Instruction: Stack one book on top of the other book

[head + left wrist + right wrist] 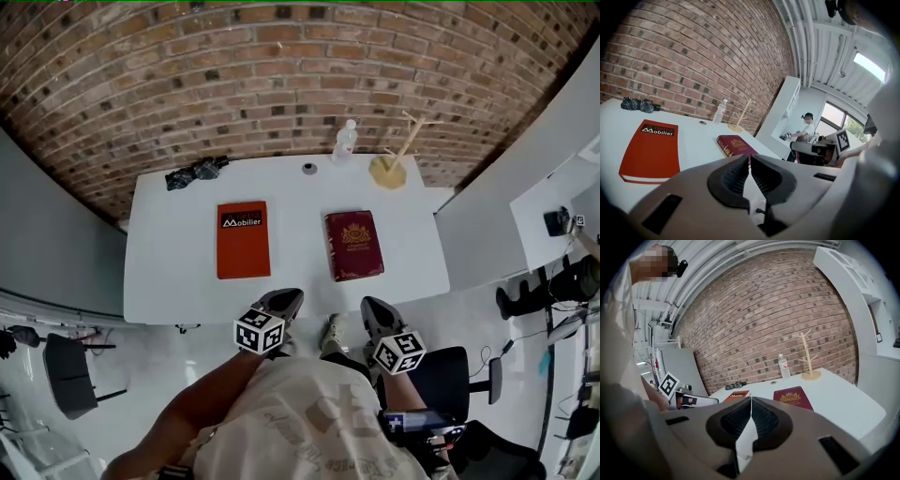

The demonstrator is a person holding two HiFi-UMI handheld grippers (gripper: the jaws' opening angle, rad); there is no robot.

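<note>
2 books flat on white rectangular table [300,202], apart: orange-red softcover book [244,240], maroon gilt-crested hardcover book [353,245]. Left gripper [284,299] and right gripper [372,307] at near edge, short of them. Both jaws pressed together, empty.

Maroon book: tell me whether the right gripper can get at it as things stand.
Probably yes. The maroon book lies flat near the table's front edge, with nothing between it and the right gripper just short of that edge. The jaws are shut and must open first.
</note>
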